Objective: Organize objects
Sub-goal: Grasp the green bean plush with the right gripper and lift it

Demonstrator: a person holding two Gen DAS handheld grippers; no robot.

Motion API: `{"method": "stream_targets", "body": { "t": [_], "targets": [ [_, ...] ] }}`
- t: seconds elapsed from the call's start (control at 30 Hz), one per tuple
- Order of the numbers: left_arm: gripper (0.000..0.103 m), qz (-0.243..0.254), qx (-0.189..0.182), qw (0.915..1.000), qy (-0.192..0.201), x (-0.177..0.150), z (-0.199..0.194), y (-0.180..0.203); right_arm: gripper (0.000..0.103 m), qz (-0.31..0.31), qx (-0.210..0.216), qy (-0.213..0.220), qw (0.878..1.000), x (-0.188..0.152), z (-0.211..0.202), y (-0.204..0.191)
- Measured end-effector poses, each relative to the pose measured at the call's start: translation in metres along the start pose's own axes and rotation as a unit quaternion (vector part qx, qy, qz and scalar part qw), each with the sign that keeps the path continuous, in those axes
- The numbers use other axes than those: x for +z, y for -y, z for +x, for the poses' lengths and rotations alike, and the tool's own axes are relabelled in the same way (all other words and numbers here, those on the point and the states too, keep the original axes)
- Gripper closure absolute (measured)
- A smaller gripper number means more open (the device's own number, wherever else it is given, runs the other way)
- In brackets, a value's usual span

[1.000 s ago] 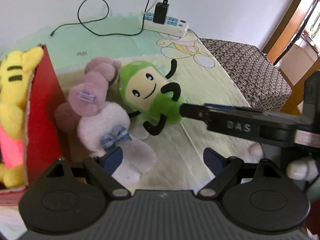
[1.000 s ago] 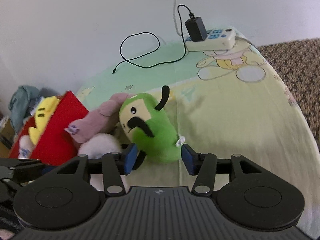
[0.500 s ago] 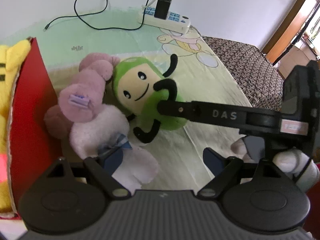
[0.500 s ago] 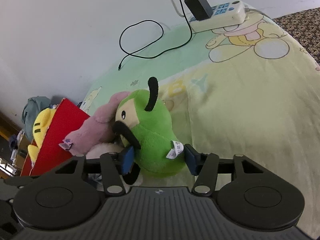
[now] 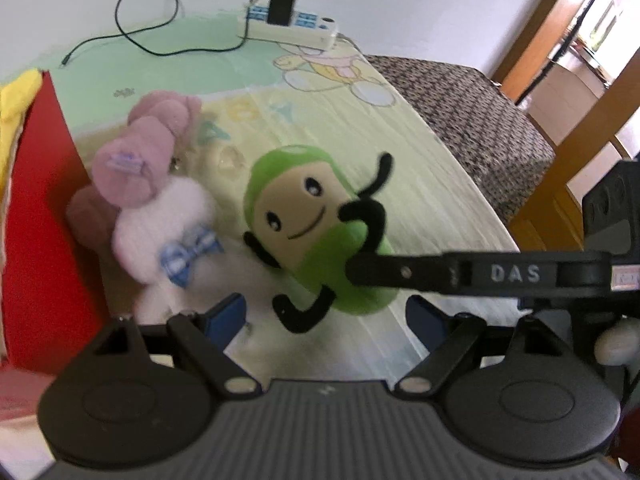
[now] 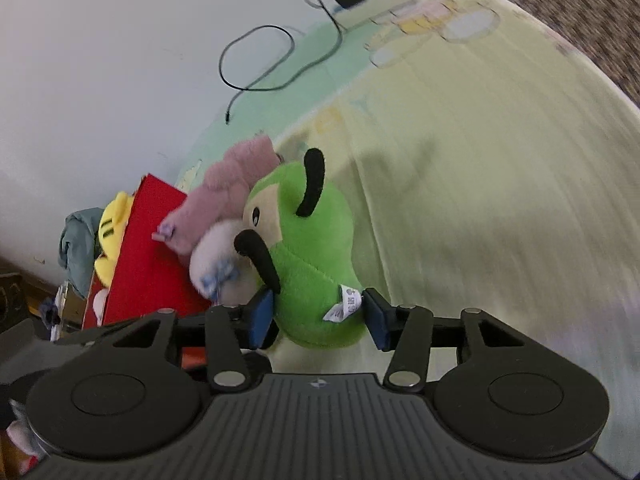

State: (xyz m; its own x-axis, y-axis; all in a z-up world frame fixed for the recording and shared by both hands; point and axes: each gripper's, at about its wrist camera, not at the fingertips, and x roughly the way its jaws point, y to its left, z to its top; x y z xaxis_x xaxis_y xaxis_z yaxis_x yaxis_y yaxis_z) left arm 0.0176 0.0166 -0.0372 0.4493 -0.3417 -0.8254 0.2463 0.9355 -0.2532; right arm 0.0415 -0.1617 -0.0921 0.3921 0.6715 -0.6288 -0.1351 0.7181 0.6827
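The green bean-shaped plush toy with black limbs, at lower centre of the right wrist view, is clamped by the right gripper, whose jaws have just been closing. The left gripper is held wide open and empty.

Bright, soft daylight enters from the doorway at right; shadows are faint. Fisheye bending curves the edges, and motion blur smears the bedsheet

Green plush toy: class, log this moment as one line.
right claw: closing on green plush toy | left claw: open, empty | pink plush: beside red box
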Motion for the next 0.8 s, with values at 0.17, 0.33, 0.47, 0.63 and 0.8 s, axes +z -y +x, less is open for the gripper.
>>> {"method": "stream_targets", "body": {
  "t": [0.17, 0.33, 0.47, 0.63, 0.8],
  "targets": [
    [0.015, 0.014, -0.025, 0.9995, -0.010, -0.019, -0.005, 0.005, 0.052, 0.019, -0.003, -0.003, 1.000, -0.021, -0.021, 0.003],
    [0.015, 0.037, -0.047, 0.9980, -0.019, -0.037, -0.013, 0.013, 0.052, 0.032, 0.009, -0.030, 0.999, -0.038, -0.026, 0.000],
    [0.015, 0.048, -0.049, 0.9974, -0.024, -0.046, -0.011, 0.019, 0.051, 0.011, 0.017, -0.053, 0.998, -0.044, -0.022, -0.011],
    [0.015, 0.024, -0.038, 0.9988, -0.020, -0.044, -0.009, 0.013, 0.041, -0.032, -0.011, -0.033, 0.999, -0.038, -0.026, -0.020],
    [0.017, 0.013, -0.034, 0.9993, -0.009, -0.029, -0.005, 0.013, 0.039, 0.003, 0.002, -0.006, 1.000, -0.022, -0.023, -0.009]
  ]
}}
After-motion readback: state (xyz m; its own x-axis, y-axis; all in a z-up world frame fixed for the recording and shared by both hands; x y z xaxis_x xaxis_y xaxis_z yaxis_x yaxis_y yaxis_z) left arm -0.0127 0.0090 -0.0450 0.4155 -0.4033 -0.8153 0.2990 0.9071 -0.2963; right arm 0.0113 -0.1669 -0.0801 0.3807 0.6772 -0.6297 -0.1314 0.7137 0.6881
